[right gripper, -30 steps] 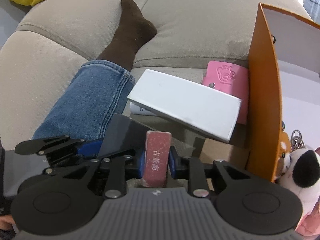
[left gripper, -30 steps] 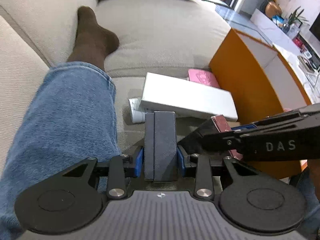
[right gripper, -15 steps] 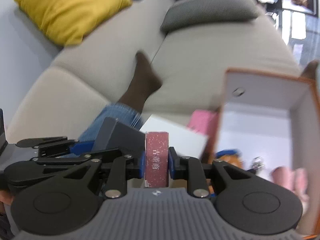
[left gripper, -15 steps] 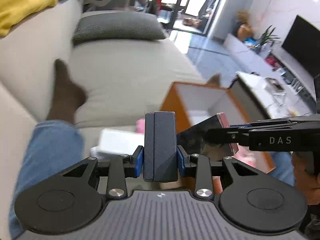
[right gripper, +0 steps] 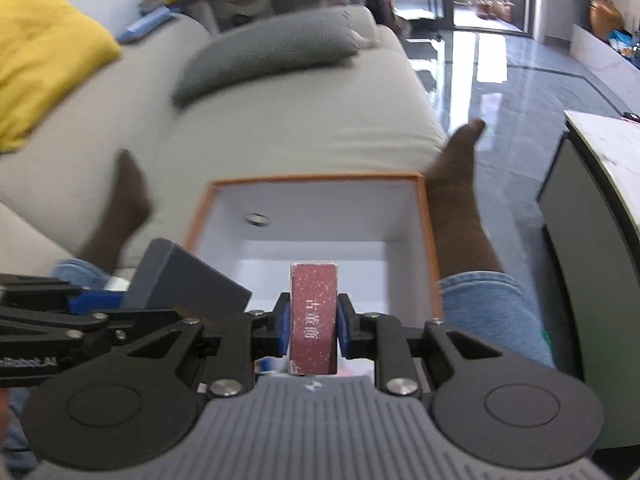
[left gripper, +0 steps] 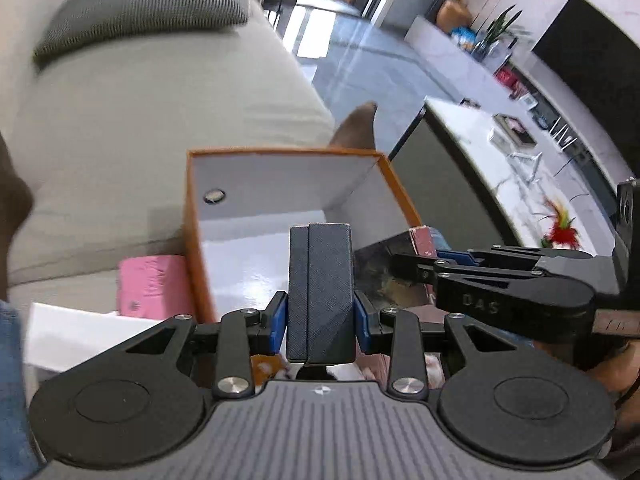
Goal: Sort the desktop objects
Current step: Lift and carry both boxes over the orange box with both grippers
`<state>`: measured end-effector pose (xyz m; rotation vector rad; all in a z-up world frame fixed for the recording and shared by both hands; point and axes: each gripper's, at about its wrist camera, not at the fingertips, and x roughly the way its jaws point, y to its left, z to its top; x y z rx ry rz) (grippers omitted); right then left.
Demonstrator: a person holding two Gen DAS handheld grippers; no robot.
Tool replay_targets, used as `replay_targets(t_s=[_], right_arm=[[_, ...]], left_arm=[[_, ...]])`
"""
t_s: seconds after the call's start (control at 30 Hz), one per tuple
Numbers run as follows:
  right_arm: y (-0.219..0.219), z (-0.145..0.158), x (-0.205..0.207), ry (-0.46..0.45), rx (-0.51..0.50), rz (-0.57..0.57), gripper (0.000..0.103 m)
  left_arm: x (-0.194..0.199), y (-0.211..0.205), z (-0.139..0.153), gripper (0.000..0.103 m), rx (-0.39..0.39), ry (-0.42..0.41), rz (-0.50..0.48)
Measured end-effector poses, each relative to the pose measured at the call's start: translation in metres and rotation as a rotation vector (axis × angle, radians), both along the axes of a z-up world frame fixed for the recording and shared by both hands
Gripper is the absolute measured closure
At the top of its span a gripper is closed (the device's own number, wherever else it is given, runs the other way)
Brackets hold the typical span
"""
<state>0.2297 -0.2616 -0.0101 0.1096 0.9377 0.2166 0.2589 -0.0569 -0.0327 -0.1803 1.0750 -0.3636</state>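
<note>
My left gripper [left gripper: 320, 318] is shut on a dark grey textured case [left gripper: 320, 288], held upright over the orange box [left gripper: 196, 240] with its white inside. My right gripper [right gripper: 312, 326] is shut on a dark red speckled box [right gripper: 313, 316] with white characters, also above the orange box [right gripper: 430, 232]. In the left wrist view the right gripper [left gripper: 428, 266] comes in from the right with the red box [left gripper: 422, 240] in it. The right wrist view shows the grey case [right gripper: 180, 280] and the left gripper at its lower left.
The orange box sits on a beige sofa [left gripper: 140, 100] between a person's legs in jeans and brown socks [right gripper: 460, 200]. A pink item [left gripper: 152, 284] and a white box [left gripper: 80, 332] lie left of it. Grey cushion [right gripper: 264, 52] behind, a low table [left gripper: 500, 152] at the right.
Both grippers have risen and swung right, from beside the white box and pink item to above the open orange box. Each still holds its object.
</note>
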Motion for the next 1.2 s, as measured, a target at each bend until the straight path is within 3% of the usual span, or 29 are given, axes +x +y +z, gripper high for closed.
replay_targets(t_s=[0.17,0.37,0.63,0.8,0.97,1.2], right_arm=[[-0.008,-0.034,0.035,0.012,-0.027,0.005,0.079],[-0.003,-0.056,0.058,-0.041,-0.070,0.027,0.079],[-0.003,-0.066,0.034,0.019,-0.136,0.054,0.079],[0.000,-0.064,0.029,0.075,-0.182,0.084,0.079],[0.005,-0.060,0.044,-0.001,-0.176,0.096,0.079],[0.011,-0.071,0.059,-0.069,-0.178,0.097,0.079]], left_arm=[[0.034,-0.009,-0.030,0.064,0.009,0.063,0.027],[0.053,-0.017,-0.050,0.064,0.038,0.075,0.044],[0.054,-0.029,-0.071,0.064,0.018,0.125,0.012],[0.050,-0.025,-0.072,0.064,0.014,0.115,0.027],[0.056,-0.012,-0.059,0.064,0.016,0.065,0.086],[0.062,-0.013,-0.062,0.064,0.008,0.074,0.085]])
